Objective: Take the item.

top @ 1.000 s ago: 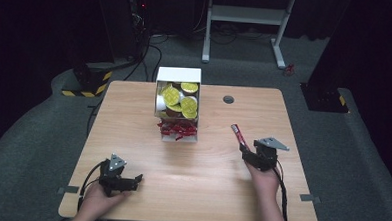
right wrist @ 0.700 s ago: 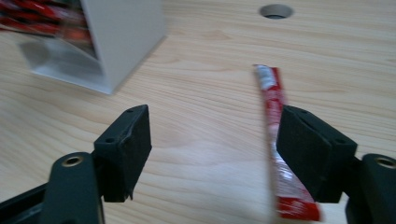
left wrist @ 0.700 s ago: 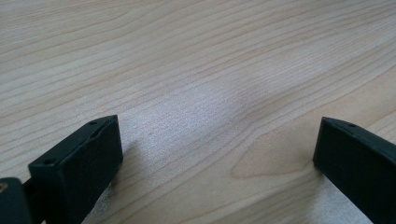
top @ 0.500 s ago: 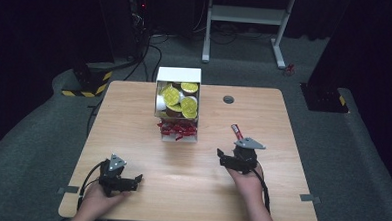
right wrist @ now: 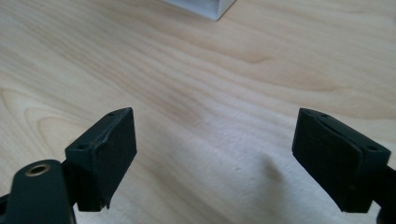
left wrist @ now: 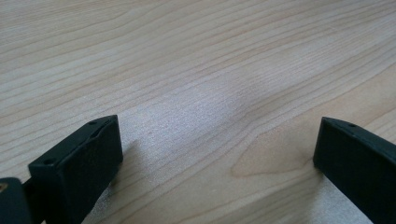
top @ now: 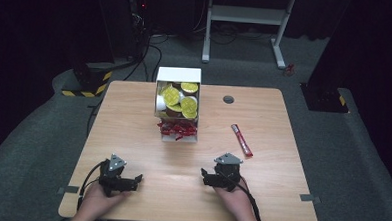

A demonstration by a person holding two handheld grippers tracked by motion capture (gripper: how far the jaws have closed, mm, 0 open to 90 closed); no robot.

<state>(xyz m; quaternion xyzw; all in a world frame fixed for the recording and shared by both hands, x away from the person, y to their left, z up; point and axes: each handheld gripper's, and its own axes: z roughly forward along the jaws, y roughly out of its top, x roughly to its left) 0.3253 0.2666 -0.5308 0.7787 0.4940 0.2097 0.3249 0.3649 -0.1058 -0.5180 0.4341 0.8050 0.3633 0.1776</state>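
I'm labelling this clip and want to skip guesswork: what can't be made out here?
- Print on the red packet, high view: too small to read.
- Red items at the front of the white box, high view: too small and jumbled to count.
- White box corner, right gripper view: cut off by the top edge.
- Person's forearms, high view: cut off by the bottom edge.

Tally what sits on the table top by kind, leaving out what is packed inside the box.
White open-fronted cardboard box: 1
Red flat stick sachet: 1
Black hand-held tongs: 2, left and right
Total: 4
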